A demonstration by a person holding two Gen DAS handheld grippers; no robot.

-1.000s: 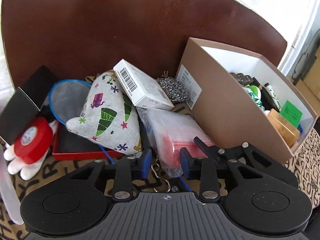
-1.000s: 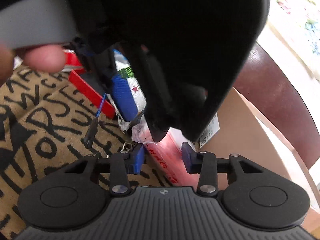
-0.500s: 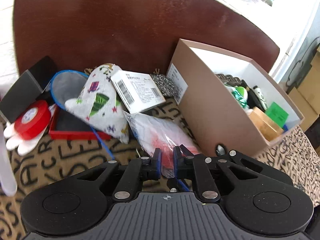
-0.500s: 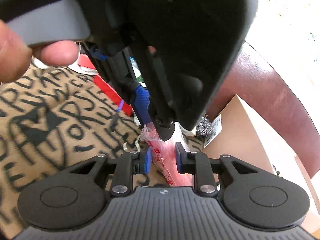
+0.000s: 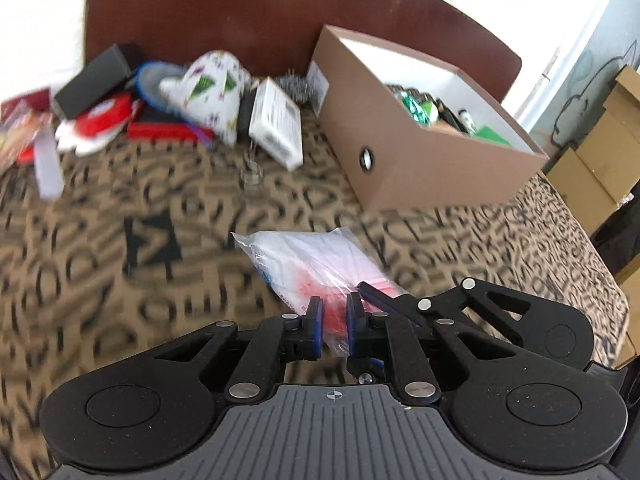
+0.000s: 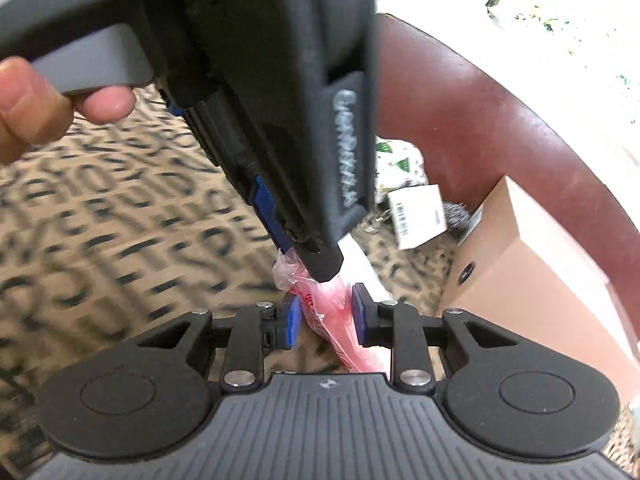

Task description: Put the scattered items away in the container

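Letter-printed brown cloth (image 5: pixel 120 280) covers the table, with a dark red chair back (image 5: pixel 240 16) behind it. Left claw (image 5: pixel 330 326) is clenched on the near end of a clear plastic bag (image 5: pixel 316 264) with red inside, the bag sticking out ahead of it, above the cloth. Right claw (image 6: pixel 326 320) straddles the same bag (image 6: pixel 340 320), its pads apart and just beside it, not pinching. Ahead and right of the left claw sits the open cardboard box (image 5: pixel 420 160), part filled. Ahead and left lies a jumble: white carton (image 5: pixel 276 124), printed fabric pouch (image 5: pixel 212 92), red tape roll (image 5: pixel 104 114).
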